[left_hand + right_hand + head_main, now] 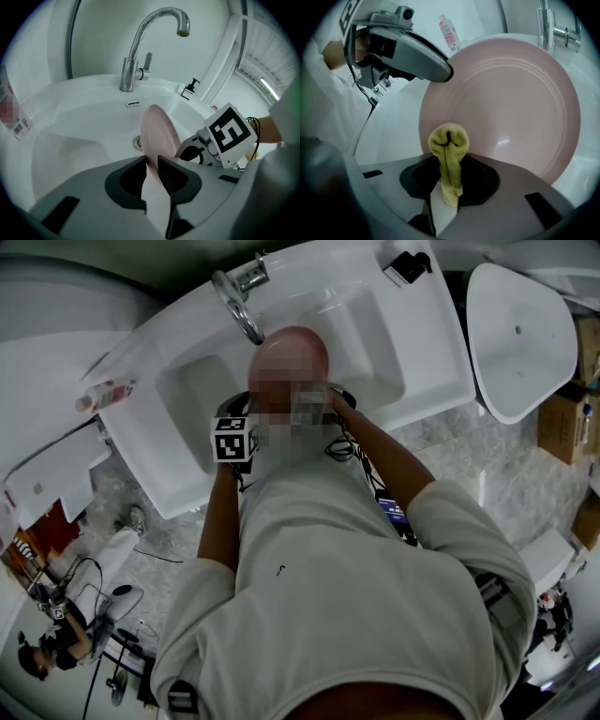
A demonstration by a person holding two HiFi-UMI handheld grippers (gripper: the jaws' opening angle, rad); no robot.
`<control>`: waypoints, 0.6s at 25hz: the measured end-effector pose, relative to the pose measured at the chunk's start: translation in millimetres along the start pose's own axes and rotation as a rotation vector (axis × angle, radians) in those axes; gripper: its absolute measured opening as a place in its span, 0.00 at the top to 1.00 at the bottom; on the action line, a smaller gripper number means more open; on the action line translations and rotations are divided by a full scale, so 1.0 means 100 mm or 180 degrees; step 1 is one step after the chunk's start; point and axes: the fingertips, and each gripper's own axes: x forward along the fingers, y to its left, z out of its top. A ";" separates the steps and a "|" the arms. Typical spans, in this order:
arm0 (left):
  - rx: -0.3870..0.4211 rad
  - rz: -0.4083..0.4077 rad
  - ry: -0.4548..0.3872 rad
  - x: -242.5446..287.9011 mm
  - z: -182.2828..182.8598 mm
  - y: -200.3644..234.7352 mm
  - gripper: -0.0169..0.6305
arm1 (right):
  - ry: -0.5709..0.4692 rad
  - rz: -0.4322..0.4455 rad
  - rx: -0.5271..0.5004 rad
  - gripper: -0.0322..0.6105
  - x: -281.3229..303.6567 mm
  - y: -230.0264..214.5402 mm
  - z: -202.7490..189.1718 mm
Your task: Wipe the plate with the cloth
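- White sink [79, 126] below; the jaws of my left gripper [151, 161] clamp the rim of the upright pink plate [159, 136].
- Jaws of my right gripper [449, 161] pinch the soft yellow cloth [448, 140] beside the plate's face.
- Plate seems stiff, slick, breakable.

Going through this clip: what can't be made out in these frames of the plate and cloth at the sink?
- Left gripper view: the plate stands edge-on, so its face and the cloth are out of sight; it covers part of the drain.
- Right gripper view: whether the cloth touches the plate cannot be told; the bottle label is too small to read.
- Head view: the person and a mosaic patch hide plate and cloth.
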 end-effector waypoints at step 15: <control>0.0103 -0.0008 0.0029 0.02 -0.01 -0.05 0.85 | 0.0082 -0.0183 0.0784 0.81 -0.04 -0.45 -0.42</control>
